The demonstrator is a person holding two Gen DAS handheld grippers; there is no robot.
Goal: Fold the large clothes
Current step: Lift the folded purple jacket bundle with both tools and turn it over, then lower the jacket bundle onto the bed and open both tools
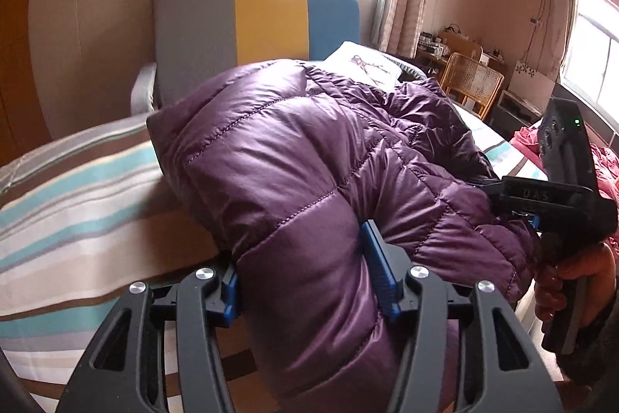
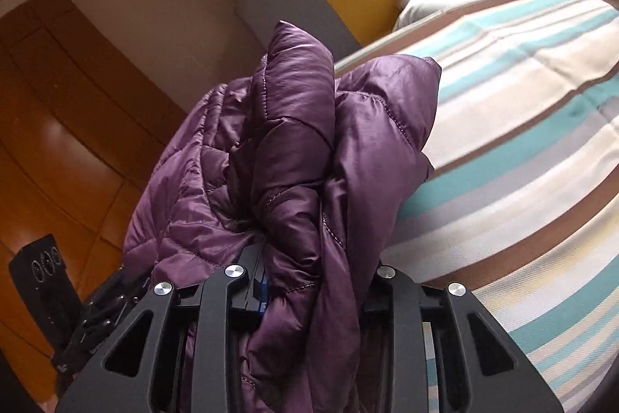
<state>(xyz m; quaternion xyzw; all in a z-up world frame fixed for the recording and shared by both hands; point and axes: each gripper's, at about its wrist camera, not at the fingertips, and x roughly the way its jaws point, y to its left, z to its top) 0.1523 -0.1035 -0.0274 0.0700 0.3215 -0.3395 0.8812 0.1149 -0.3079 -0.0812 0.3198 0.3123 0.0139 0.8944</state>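
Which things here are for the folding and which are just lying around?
For the job: purple puffy jacket, left gripper, right gripper, striped bed.

Lying about: white pillow, pink cloth, wicker chair.

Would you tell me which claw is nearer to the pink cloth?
Right. The right claw grips the jacket just in front of the pink cloth; the left claw clamps the jacket's other end, farther across the bed.
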